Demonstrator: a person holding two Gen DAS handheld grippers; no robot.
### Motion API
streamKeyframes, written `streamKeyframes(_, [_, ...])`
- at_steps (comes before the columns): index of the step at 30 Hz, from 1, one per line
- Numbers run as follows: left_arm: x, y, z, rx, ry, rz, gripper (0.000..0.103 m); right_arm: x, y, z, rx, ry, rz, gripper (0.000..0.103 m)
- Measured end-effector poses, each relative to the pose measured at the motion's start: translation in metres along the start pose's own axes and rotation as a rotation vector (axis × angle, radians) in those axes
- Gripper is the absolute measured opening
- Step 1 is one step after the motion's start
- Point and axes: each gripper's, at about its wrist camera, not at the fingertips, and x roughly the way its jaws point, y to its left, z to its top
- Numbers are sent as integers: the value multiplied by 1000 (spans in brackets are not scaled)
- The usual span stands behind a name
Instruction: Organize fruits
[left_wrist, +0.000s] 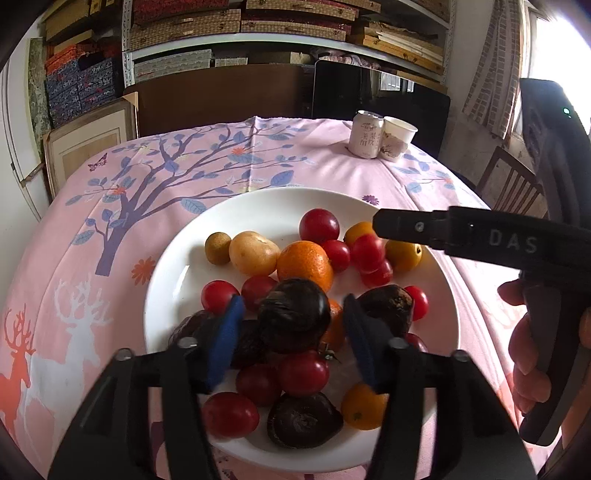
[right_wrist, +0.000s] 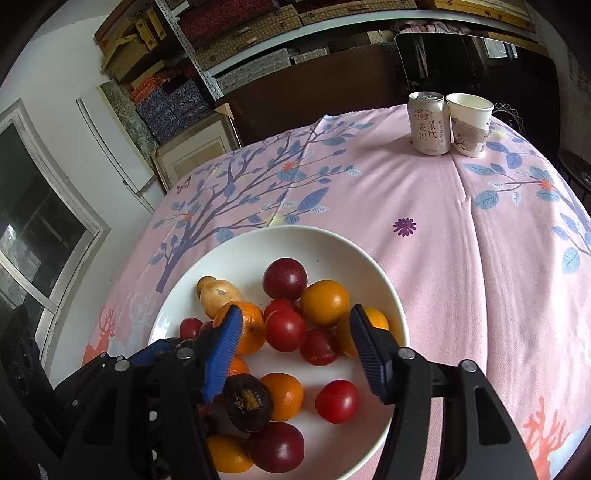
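left claw (left_wrist: 291, 325) open around dark fruit (left_wrist: 293, 319), perhaps untouched | right claw (right_wrist: 295, 347) open, empty | risk: we nudge tomatoes (left_wrist: 303, 373) off plate (left_wrist: 177, 273)

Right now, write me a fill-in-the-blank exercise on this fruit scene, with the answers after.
1. All the fruit lies on a white ____ on the pink tablecloth.
2. The left gripper is open, its blue pads on either side of a dark ____ fruit.
3. Beside the drink can stands a paper ____.
4. The right gripper is ____, holding nothing.

Missing words: plate; purple; cup; open
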Motion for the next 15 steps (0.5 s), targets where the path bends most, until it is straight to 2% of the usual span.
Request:
streamKeyframes(1, [-3, 3, -1, -19, -12, 0, 79, -4, 2, -1, -12, 1, 5, 62])
streamKeyframes(4, [-13, 7, -4, -47, -8, -6, 89, -20, 6, -10, -49, -9, 11, 62])
streamKeyframes(6, [-23, 8, -13, -61, 9, -19, 92, -35, 5, -22, -44, -9, 33, 62])
streamKeyframes(9, [-46, 5, -39, -52, 19, -16, 96, -62, 6, -50, -41, -11, 43, 76])
streamKeyframes(11, [-65, 4, -62, -43, 24, -20, 98, -81, 6, -77, -50, -21, 17, 94])
streamKeyframes(13, [-85, 3, -86, -34, 17, -13, 98, -95, 6, -104, -54, -22, -4, 99])
streamKeyframes(15, [-104, 2, -107, -30, 15, 18, 98, -104, 7, -130, -53, 4, 9, 99])
